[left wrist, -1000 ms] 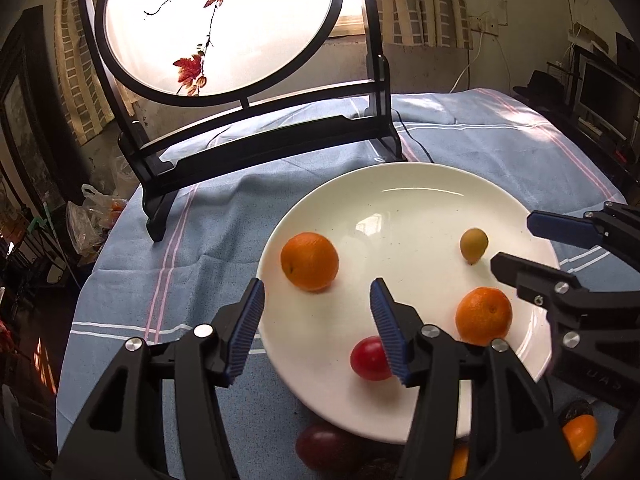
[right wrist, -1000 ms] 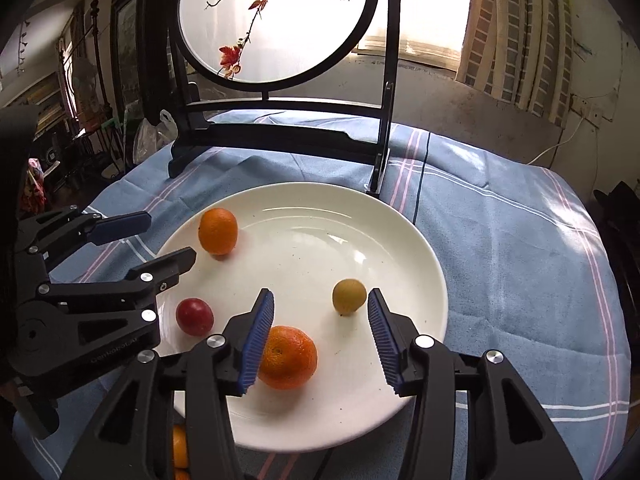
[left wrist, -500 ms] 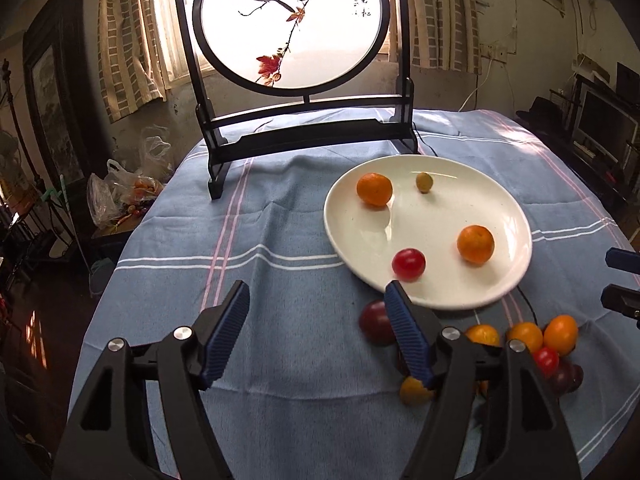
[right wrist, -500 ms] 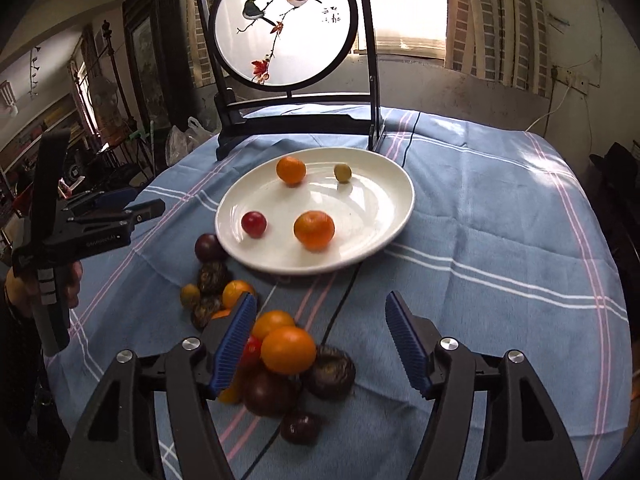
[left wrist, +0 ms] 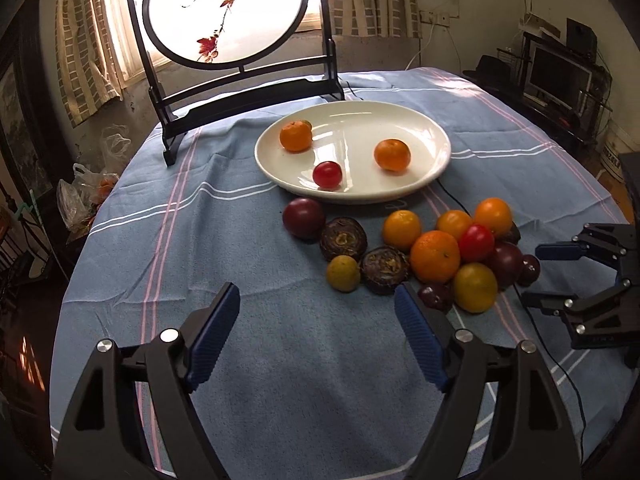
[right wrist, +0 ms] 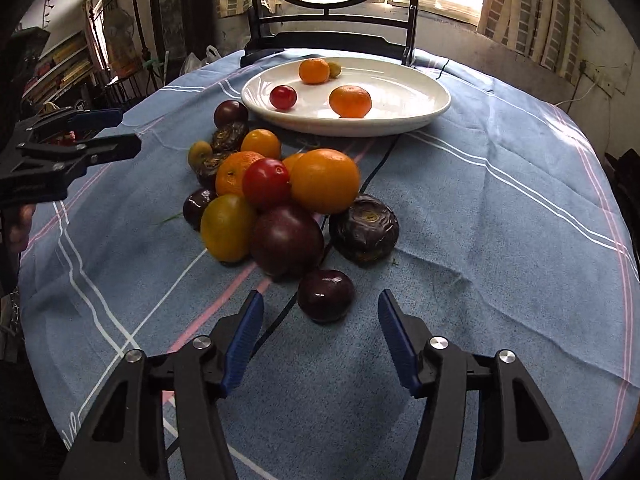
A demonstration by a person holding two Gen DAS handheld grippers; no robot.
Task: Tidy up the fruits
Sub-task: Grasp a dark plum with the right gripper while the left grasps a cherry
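Between the blue ribbed pads of the right claw (right wrist: 320,336) there is only cloth: its jaws are closing, yet nothing is gripped. Just beyond the tips, at twelve o'clock, a small glossy dark purple plum (right wrist: 325,295) lies alone on the blue striped cloth of the worktop (right wrist: 500,208). Behind it, at eleven to twelve o'clock, sits the heap of loose fruit (right wrist: 276,184): oranges, a red tomato, yellow and purple rounds, and wrinkled dark pieces, several touching. Farther at twelve o'clock stands the white round ceramic plate (right wrist: 404,120), carrying two oranges, one red tomato and a small green-yellow fruit.

The left claw (left wrist: 318,326) is empty, its jaws opening over bare cloth. The heap lies at one o'clock from it, the plate at twelve o'clock beyond.

Handling assessment: the plum appears light, smooth-skinned and liable to roll or slip, and soft enough to bruise. Recommended hold is across its widest girth, pads on opposite sides, with modest pressure. The wrinkled dark fruits look firmer and rougher, so less slippery. Pieces in the heap lean on one another; lifting one may set its neighbours rolling. The outlying plum is the safest first pick.
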